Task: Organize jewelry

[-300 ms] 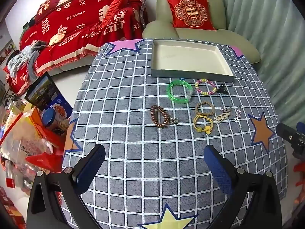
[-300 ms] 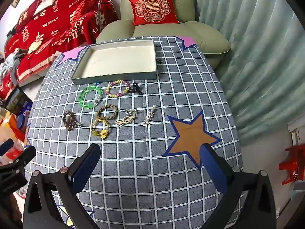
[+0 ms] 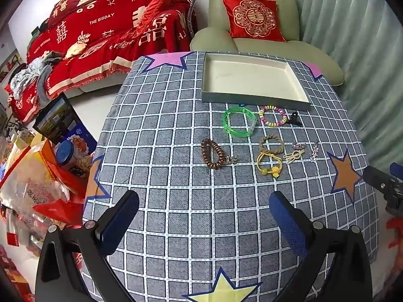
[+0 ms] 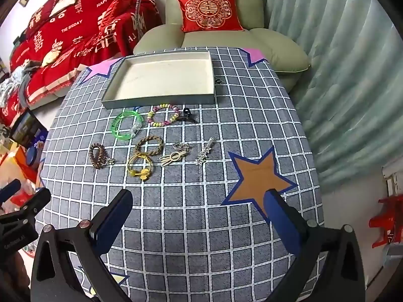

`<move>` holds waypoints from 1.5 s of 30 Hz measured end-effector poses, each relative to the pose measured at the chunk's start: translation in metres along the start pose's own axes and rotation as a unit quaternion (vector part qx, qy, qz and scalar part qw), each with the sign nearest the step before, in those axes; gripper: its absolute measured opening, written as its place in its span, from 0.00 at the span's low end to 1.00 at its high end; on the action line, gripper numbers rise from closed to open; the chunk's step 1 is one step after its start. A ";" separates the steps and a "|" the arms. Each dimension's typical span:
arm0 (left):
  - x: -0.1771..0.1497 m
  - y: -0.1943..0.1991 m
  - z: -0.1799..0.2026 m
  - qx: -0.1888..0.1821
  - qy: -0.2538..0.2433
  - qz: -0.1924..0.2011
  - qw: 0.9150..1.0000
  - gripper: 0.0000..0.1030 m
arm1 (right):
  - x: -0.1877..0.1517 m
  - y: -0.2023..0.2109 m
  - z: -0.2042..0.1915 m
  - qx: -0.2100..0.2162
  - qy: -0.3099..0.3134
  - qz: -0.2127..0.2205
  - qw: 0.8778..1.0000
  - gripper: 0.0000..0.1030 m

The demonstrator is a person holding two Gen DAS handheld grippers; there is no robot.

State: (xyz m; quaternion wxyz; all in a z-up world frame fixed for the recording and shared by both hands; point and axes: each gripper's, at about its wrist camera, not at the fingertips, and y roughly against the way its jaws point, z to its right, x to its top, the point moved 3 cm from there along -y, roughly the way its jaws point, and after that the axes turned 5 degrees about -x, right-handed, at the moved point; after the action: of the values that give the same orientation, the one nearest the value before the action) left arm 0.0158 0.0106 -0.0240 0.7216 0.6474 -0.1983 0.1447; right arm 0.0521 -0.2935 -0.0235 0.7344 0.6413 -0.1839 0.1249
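Observation:
Several pieces of jewelry lie on the checked tablecloth in front of an empty shallow grey box point(image 3: 254, 100) point(image 4: 161, 102). Among them are a green bangle point(image 3: 239, 123) point(image 4: 126, 125), a pastel bead bracelet point(image 3: 272, 115) point(image 4: 163, 117), a brown bead bracelet point(image 3: 212, 154) point(image 4: 97, 156), a braided band point(image 3: 271, 144) point(image 4: 149, 146), a yellow hair tie point(image 3: 269, 164) point(image 4: 139, 167), a black claw clip point(image 3: 294, 118) point(image 4: 186, 116) and silver clips point(image 3: 314, 151) point(image 4: 204, 152). My left gripper point(image 3: 204, 210) and right gripper point(image 4: 199, 209) hover open over the near cloth, both empty.
The tablecloth point(image 3: 176, 151) has coloured stars, an orange one point(image 4: 259, 176) at the right. A green armchair point(image 4: 214, 32) with a red cushion stands behind the table, a red-covered sofa point(image 3: 100, 37) at the far left. Bags and boxes point(image 3: 37, 171) crowd the floor left of the table.

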 end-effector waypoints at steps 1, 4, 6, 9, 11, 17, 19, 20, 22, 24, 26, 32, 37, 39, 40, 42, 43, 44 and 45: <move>0.000 0.001 -0.001 0.000 0.000 0.001 1.000 1.00 | 0.000 0.000 -0.001 0.001 0.001 0.000 1.000 1.00; 0.001 0.003 -0.005 0.000 0.001 0.001 1.000 1.00 | -0.001 0.002 -0.005 0.001 0.001 -0.001 1.000 1.00; -0.001 0.000 0.001 0.003 0.002 0.001 1.000 1.00 | -0.001 0.002 -0.001 0.005 0.000 0.000 1.000 1.00; -0.001 0.000 0.001 0.008 0.001 0.005 1.000 1.00 | 0.000 0.002 -0.001 0.004 0.000 0.001 1.000 1.00; -0.001 0.000 0.001 0.006 0.002 0.005 1.000 1.00 | -0.001 0.002 -0.002 0.005 0.000 0.002 1.000 1.00; -0.001 0.001 0.003 0.004 -0.002 0.006 1.000 1.00 | 0.000 0.002 -0.002 0.005 0.000 0.001 1.000 1.00; 0.000 0.001 0.004 0.001 -0.003 0.006 1.000 1.00 | -0.001 0.002 -0.002 0.004 0.000 0.001 1.000 1.00; 0.000 0.001 0.005 -0.001 -0.004 0.007 1.000 1.00 | -0.001 0.002 -0.002 0.004 0.000 0.000 1.000 1.00; 0.000 0.002 0.006 -0.002 -0.006 0.008 1.000 1.00 | -0.001 0.003 -0.001 0.003 -0.002 0.000 1.000 1.00; 0.000 0.002 0.007 -0.002 -0.008 0.010 1.000 1.00 | -0.001 0.003 -0.001 0.003 -0.003 0.000 1.000 1.00; 0.001 0.002 0.008 -0.003 -0.009 0.010 1.000 1.00 | -0.001 0.003 0.000 0.003 -0.004 0.001 1.000 1.00; 0.001 0.002 0.009 -0.003 -0.009 0.010 1.000 1.00 | -0.001 0.003 0.000 0.004 -0.003 0.000 1.000 1.00; 0.000 0.002 0.009 -0.003 -0.009 0.010 1.000 1.00 | -0.001 0.003 0.000 0.003 -0.003 0.000 1.000 1.00; 0.000 0.002 0.009 -0.002 -0.008 0.009 1.000 1.00 | -0.001 0.003 0.000 0.003 -0.004 0.000 1.000 1.00; -0.001 0.001 0.010 -0.002 -0.008 0.009 1.000 1.00 | -0.001 0.003 0.000 0.003 -0.004 0.000 1.000 1.00; -0.001 0.001 0.011 -0.002 -0.008 0.008 1.000 1.00 | -0.001 0.002 0.001 0.003 -0.004 -0.001 1.000 1.00; -0.001 0.001 0.011 -0.002 -0.008 0.008 1.000 1.00 | -0.001 0.002 0.001 0.003 -0.004 -0.001 1.000 1.00; -0.001 0.001 0.011 -0.002 -0.008 0.008 1.000 1.00 | -0.001 0.002 0.001 0.004 -0.004 -0.001 1.000 1.00; -0.001 0.001 0.011 -0.002 -0.007 0.008 1.000 1.00 | -0.001 0.002 0.001 0.004 -0.004 -0.002 1.000 1.00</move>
State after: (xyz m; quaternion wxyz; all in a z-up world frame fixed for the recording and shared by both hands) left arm 0.0133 -0.0004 -0.0228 0.7204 0.6452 -0.2091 0.1450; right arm 0.0501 -0.2944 -0.0224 0.7313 0.6451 -0.1852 0.1216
